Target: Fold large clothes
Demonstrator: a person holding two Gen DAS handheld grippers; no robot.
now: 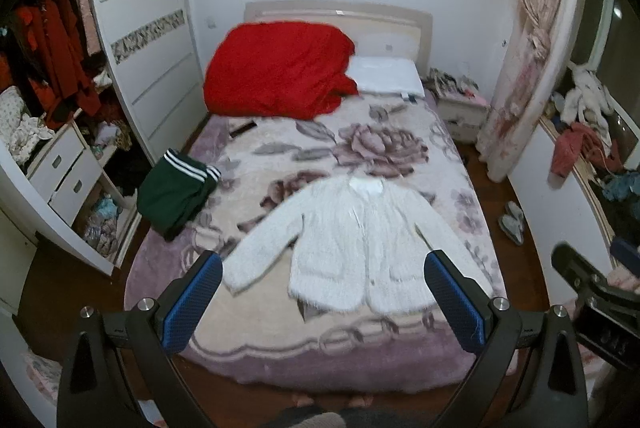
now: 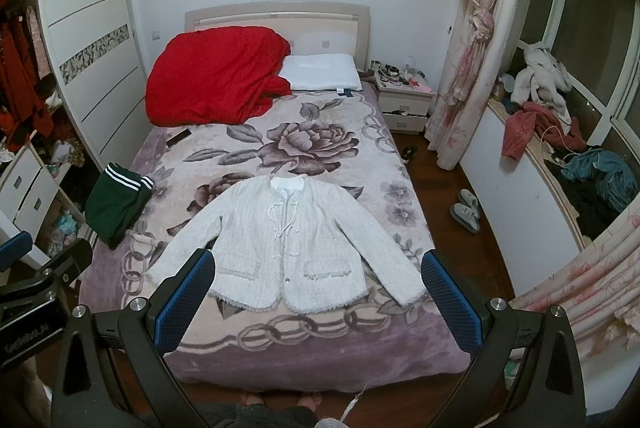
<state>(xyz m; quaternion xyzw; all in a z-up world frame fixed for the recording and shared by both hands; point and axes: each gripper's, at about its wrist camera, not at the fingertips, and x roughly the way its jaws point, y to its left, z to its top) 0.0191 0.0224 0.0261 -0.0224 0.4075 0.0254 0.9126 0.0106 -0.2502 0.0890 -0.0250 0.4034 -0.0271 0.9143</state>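
A white fuzzy jacket [image 1: 352, 240] lies flat and face up on the near half of the bed, sleeves spread out to both sides; it also shows in the right wrist view [image 2: 280, 244]. My left gripper [image 1: 324, 268] is open and empty, held above the foot of the bed, its blue pads [image 1: 196, 300] apart on either side of the jacket's hem. My right gripper [image 2: 318, 266] is open and empty, at about the same height, to the right of the left one.
The bed's floral blanket [image 2: 320, 348] holds folded green trousers with white stripes [image 2: 116, 204], a red quilt [image 2: 216, 80], a white pillow [image 2: 320, 72] and a dark phone [image 2: 179, 137]. A wardrobe [image 2: 80, 40] stands left. Slippers [image 2: 466, 214] and a cluttered windowsill [image 2: 560, 156] are right.
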